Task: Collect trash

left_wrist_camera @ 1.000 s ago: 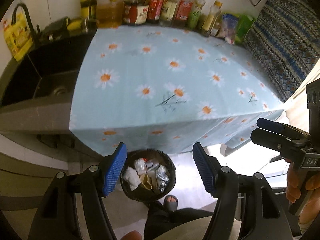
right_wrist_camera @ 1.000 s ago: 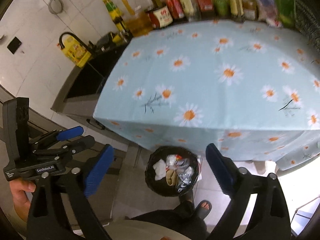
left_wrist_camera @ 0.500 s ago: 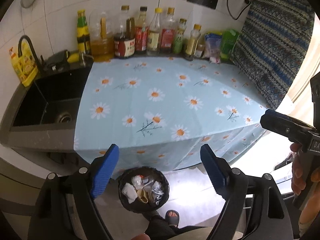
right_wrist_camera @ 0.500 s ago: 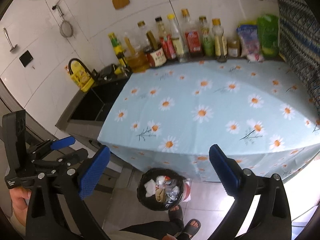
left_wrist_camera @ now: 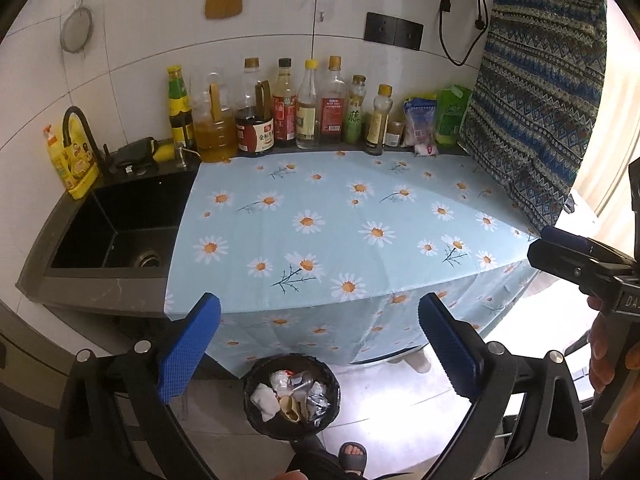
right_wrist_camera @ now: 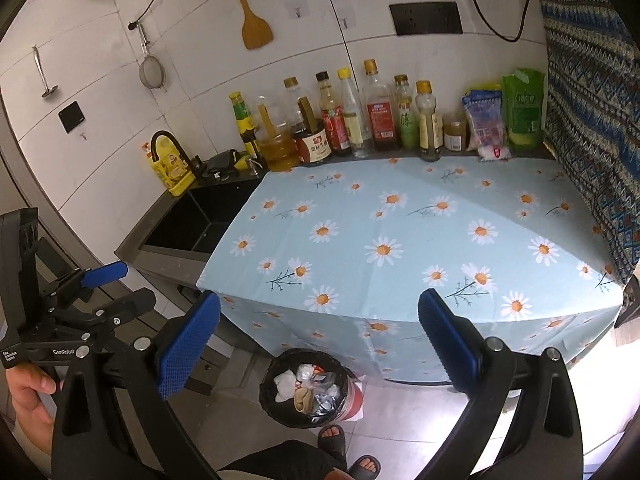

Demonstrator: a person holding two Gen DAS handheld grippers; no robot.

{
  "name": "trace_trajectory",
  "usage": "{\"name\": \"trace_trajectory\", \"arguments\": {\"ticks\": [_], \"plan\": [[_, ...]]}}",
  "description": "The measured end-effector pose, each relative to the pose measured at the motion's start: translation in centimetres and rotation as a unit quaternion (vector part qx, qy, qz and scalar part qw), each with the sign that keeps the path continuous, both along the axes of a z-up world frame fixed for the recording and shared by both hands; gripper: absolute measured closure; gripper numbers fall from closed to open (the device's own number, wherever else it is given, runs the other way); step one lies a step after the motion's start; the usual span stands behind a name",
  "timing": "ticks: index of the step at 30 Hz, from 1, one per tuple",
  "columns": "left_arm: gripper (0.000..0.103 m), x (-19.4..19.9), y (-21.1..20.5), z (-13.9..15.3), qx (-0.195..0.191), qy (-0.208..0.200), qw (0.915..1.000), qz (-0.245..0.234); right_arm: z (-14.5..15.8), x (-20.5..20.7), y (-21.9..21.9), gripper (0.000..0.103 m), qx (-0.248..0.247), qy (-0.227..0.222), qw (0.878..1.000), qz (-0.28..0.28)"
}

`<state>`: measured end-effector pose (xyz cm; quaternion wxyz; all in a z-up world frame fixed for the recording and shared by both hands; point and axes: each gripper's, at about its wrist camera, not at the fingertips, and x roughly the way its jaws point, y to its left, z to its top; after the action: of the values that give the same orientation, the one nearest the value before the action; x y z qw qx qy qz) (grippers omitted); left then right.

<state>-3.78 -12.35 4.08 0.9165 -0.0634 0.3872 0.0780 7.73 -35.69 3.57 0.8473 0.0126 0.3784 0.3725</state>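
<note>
A black trash bin [left_wrist_camera: 256,408] stands on the floor below the counter's front edge, holding crumpled white paper, foil and wrappers; it also shows in the right wrist view [right_wrist_camera: 268,396]. My left gripper [left_wrist_camera: 318,350] is open and empty, high above the bin. My right gripper [right_wrist_camera: 318,344] is open and empty, also above the bin. The right gripper shows at the right edge of the left wrist view [left_wrist_camera: 576,260]; the left gripper shows at the left of the right wrist view [right_wrist_camera: 108,292]. The daisy tablecloth [left_wrist_camera: 340,220] covers the counter with nothing lying on it.
Bottles and jars [left_wrist_camera: 280,112] line the back wall with snack bags [left_wrist_camera: 436,120]. A black sink [left_wrist_camera: 116,232] with a tap lies left. A patterned cloth [left_wrist_camera: 536,120] hangs right. My sandalled feet [right_wrist_camera: 332,436] are beside the bin.
Both grippers have risen and pulled back from the bin. The bin looks smaller and lower, and the whole counter and back wall have come into view. Both stay open.
</note>
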Motion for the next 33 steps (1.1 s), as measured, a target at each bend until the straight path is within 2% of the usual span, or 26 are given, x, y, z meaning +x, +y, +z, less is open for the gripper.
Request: {"name": "trace_trajectory", "arguments": {"ticks": [15,33], "plan": [[0.007,-0.9,-1.6,0.3,0.001,-0.011,0.9999,0.003,0.3,-0.6,-1.9,0.005,0.003,-0.006,1.000,-0.004],[0.007,-1.2,-1.1,0.0,-0.009,-0.011,0.9998,0.011,-0.2,-0.5,-1.7,0.005,-0.002,0.000,1.000,-0.003]]}}
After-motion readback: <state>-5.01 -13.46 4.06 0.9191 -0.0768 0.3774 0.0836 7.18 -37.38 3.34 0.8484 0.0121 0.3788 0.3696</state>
